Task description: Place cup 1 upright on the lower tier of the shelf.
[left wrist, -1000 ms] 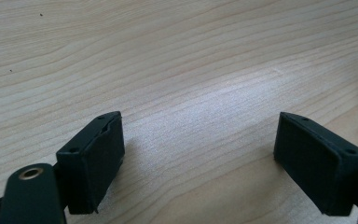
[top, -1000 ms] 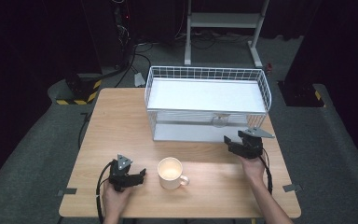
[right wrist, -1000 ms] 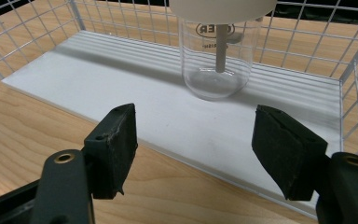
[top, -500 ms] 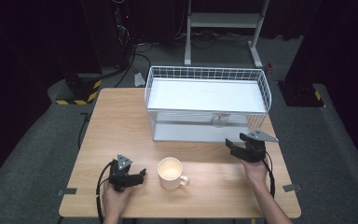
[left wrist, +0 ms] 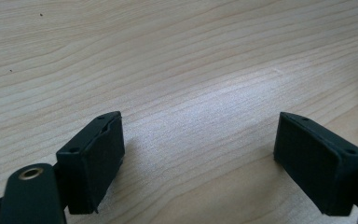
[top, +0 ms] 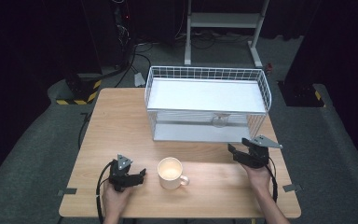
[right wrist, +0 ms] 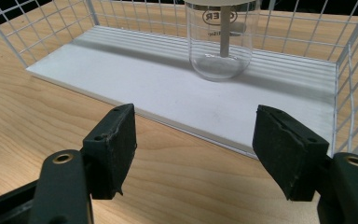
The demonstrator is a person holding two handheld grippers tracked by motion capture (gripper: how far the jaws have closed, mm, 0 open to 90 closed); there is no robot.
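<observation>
We rest our left gripper low on the wooden table at seven o'clock and our right gripper at four o'clock, both with jaws apart and empty, the right facing a clear glass beaker standing upright on the white wire rack's lower shelf.

Lab-like studio: dark surrounds, floor cables, hazard-striped stand base.

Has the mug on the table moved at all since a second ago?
No. The mug sits at the same spot on the table, in front of the wire rack, between the two grippers.
</observation>
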